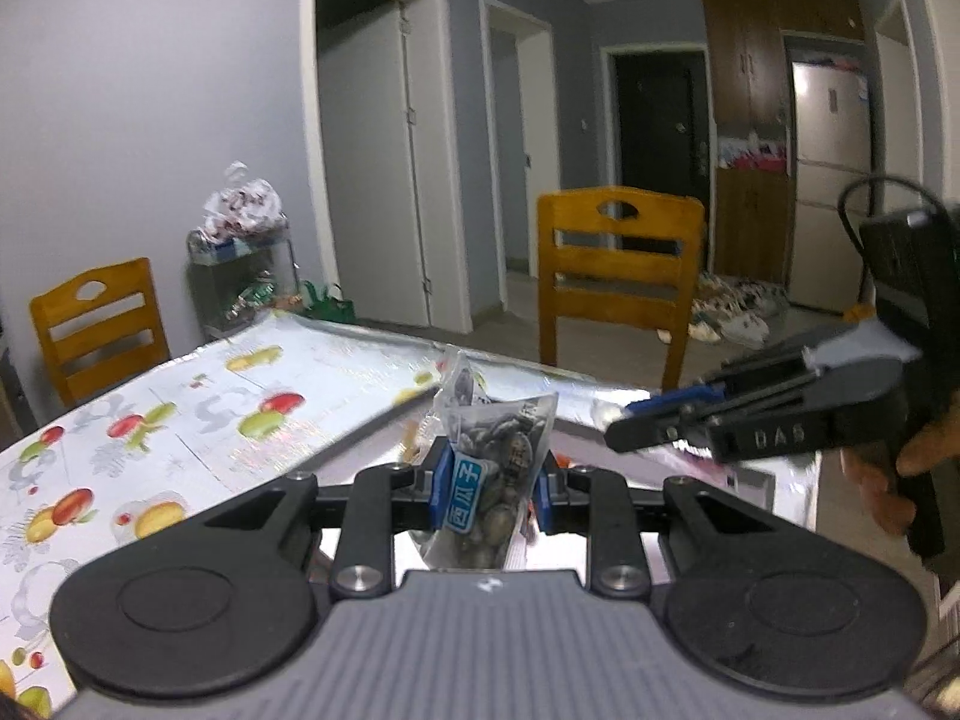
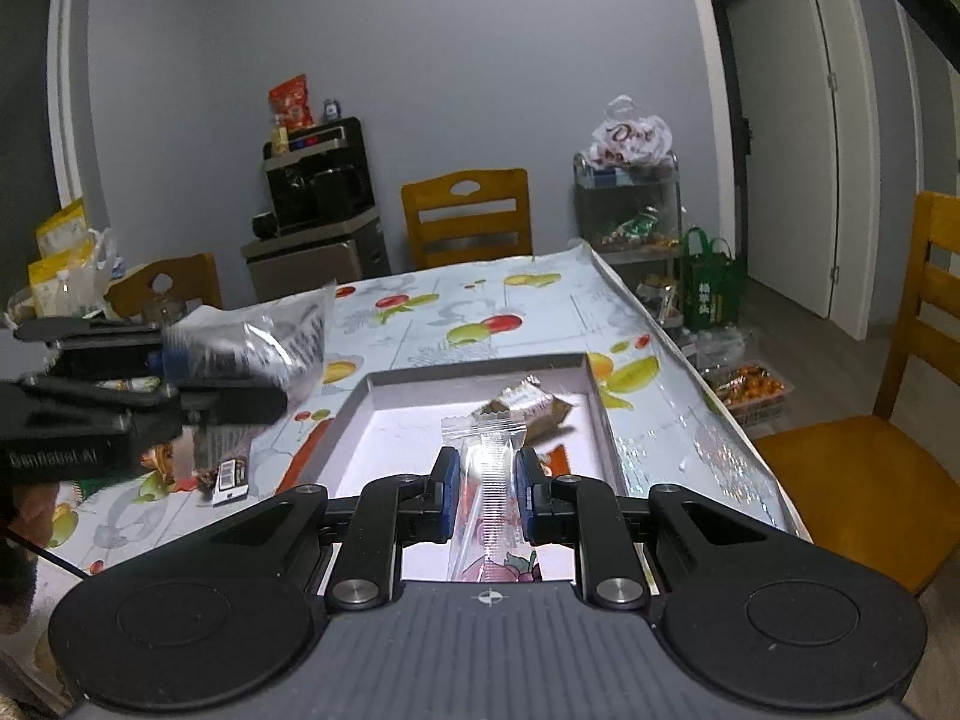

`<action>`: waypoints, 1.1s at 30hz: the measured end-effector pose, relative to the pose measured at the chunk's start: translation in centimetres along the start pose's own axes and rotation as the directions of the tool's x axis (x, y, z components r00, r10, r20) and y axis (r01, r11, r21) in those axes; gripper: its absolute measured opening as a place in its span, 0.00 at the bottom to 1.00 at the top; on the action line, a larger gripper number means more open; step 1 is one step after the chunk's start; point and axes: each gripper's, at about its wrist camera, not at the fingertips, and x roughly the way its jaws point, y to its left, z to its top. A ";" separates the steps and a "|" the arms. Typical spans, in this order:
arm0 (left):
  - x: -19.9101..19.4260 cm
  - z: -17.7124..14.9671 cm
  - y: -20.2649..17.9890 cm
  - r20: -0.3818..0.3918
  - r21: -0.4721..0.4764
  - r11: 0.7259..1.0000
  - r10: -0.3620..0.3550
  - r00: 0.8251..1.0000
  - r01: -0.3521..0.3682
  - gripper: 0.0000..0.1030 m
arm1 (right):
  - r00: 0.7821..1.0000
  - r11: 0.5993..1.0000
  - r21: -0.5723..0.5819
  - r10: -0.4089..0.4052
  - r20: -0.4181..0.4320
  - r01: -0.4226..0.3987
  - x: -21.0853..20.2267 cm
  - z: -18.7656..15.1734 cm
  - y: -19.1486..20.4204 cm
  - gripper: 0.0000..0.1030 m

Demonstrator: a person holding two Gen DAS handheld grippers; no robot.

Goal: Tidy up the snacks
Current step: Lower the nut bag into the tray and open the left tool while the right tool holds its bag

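Both hands loaded over the bench [image 2: 540, 300]

My left gripper [image 1: 489, 489] has its jaws clenched on a clear packet of seeds [image 1: 495, 468]; my right gripper [image 2: 486, 489] grasps a slim clear snack sachet [image 2: 486, 468] above the shallow tray [image 2: 591, 384], where a wrapped biscuit [image 2: 525, 405] lies.

My left gripper [image 1: 489, 489]: jaws clamped on a packet, tilted slightly downward. My right gripper [image 2: 487, 495]: jaws pinched nearly together on a wrapper, same downward tilt. Fingers [image 1: 882, 480] wrap the right handle.
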 end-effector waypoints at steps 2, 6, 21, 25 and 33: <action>0.6 -0.4 -0.6 -0.016 0.008 1.000 -0.009 1.000 0.009 0.23 | 1.000 1.000 0.004 -0.001 -0.002 0.001 0.0 -0.3 -0.3 0.21; 1.8 -1.1 -1.7 -0.046 0.024 0.999 -0.047 0.998 0.048 0.23 | 1.000 1.000 0.007 -0.007 -0.018 0.007 0.2 -0.7 -0.9 0.21; 4.6 -3.9 -8.2 -0.133 0.251 0.957 -0.115 0.984 0.146 0.23 | 0.993 0.994 -0.082 -0.075 -0.086 0.068 -0.7 -2.6 -0.2 0.21; 5.3 -4.2 -8.1 -0.157 0.227 0.957 -0.145 0.977 0.179 0.23 | 0.992 0.994 -0.083 -0.076 -0.103 0.067 -0.5 -2.8 -0.1 0.21; 5.8 -4.9 -8.3 -0.192 0.186 0.961 -0.169 0.967 0.205 0.23 | 0.987 0.996 -0.043 -0.088 -0.136 0.083 0.3 -3.0 -0.7 0.21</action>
